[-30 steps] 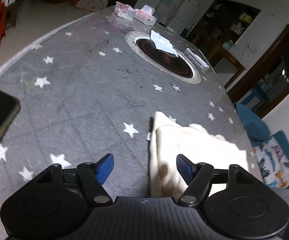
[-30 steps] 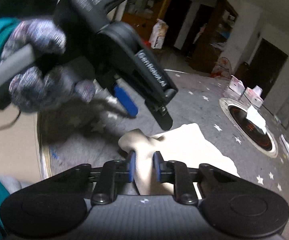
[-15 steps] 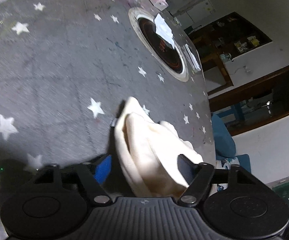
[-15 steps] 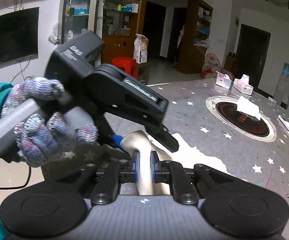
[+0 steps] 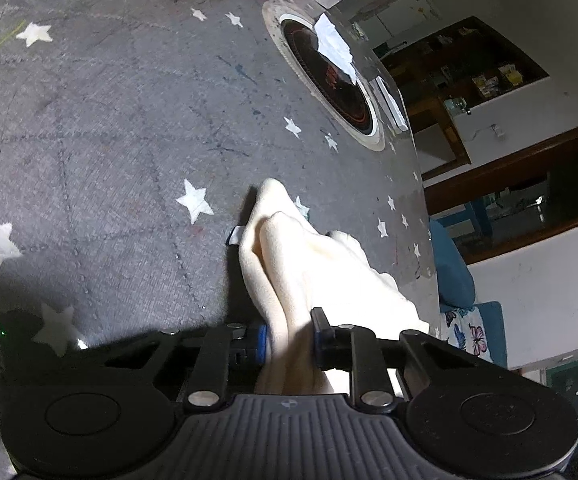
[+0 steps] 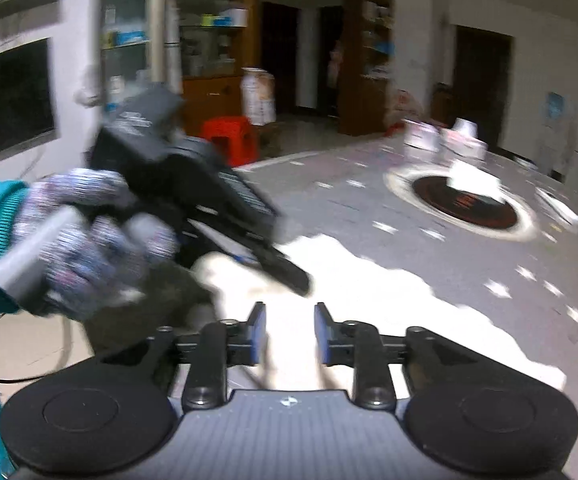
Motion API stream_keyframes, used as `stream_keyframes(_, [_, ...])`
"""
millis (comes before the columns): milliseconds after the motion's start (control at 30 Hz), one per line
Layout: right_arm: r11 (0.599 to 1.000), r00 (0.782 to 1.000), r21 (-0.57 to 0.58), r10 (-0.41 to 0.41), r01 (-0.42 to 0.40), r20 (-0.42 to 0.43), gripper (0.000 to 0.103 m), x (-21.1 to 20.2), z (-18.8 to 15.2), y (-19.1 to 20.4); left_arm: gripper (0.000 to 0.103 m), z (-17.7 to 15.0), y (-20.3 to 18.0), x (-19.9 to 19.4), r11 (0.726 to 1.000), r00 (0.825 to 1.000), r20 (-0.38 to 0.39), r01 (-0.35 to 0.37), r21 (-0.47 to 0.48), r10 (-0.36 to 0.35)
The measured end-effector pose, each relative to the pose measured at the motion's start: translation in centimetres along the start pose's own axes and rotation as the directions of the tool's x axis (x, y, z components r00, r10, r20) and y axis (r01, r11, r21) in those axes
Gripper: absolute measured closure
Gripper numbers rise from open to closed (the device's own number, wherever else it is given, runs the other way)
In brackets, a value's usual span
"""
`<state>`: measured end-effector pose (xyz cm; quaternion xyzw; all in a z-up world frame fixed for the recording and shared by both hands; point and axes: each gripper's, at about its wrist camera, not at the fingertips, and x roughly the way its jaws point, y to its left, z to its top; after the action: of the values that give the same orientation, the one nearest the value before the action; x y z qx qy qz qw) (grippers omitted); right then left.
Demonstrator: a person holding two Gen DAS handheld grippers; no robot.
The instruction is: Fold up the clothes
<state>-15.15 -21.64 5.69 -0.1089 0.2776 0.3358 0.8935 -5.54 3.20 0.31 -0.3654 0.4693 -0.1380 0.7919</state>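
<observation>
A cream garment lies bunched on the grey star-patterned tablecloth. My left gripper is shut on a raised fold of it near the table's front edge. In the blurred right wrist view the garment spreads out pale ahead. My right gripper hovers just above it, fingers apart, with nothing pinched between them. The left gripper shows there too, held by a gloved hand, its tips down on the cloth's left corner.
A round black cooktop with white paper on it is set into the table's far side, also seen as the cooktop. Tissue boxes stand behind it. A red stool is on the floor beyond the table edge.
My left gripper came down over the cloth's fold and shut on it. My right gripper, which was pinching the cloth, has opened and let go.
</observation>
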Motion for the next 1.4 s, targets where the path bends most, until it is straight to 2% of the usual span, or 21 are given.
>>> stream_keyframes(167, [0.98,0.989,0.14,-0.142,0.145,-0.034,0.072,-0.8,-1.8,-5.2,0.08,0.0,-0.4,0.1,1.0,1.0,0.007,-0.012,0.029,0.012])
stream_keyframes(367, [0.91,0.958,0.3,-0.277,0.285,-0.072,0.069,-1.6,-3.6,-11.2,0.08,0.0,-0.7,0.2,0.998,1.0,0.012,-0.029,0.058,0.028])
stream_keyframes(700, [0.839,0.964,0.478,-0.248,0.261,-0.091,0.068,-1.3,-6.1,-14.9,0.08,0.5,-1.7,0.6,0.988,0.998,0.02,-0.069,0.138,0.067])
stream_keyframes(733, [0.84,0.965,0.478,-0.245,0.257,-0.088,0.069,-1.2,-6.1,-14.9,0.08,0.5,-1.9,0.7,0.985,0.997,0.023,-0.077,0.153,0.074])
stream_keyframes(833, [0.849,0.969,0.469,-0.237,0.244,-0.076,0.088,-1.1,-5.8,-14.4,0.08,0.7,-2.4,0.9,0.976,0.995,0.031,-0.101,0.194,0.097])
stream_keyframes(867, [0.851,0.969,0.464,-0.238,0.244,-0.073,0.091,-1.1,-5.7,-14.2,0.081,0.8,-2.7,0.9,0.973,0.994,0.032,-0.106,0.204,0.102])
stream_keyframes(967, [0.861,0.964,0.437,-0.261,0.259,-0.058,0.092,-1.6,-4.7,-13.8,0.083,1.4,-3.6,0.9,0.964,0.993,0.039,-0.114,0.24,0.108])
stream_keyframes(1133, [0.875,0.952,0.388,-0.306,0.291,-0.026,0.093,-3.2,-2.6,-14.2,0.084,2.5,-6.5,1.3,0.94,0.996,0.052,-0.092,0.33,0.079])
stream_keyframes(1400, [0.859,0.911,0.333,-0.412,0.388,0.001,0.093,-5.2,0.1,-17.2,0.085,4.4,-11.9,5.0,0.908,0.999,0.036,-0.04,0.418,0.027])
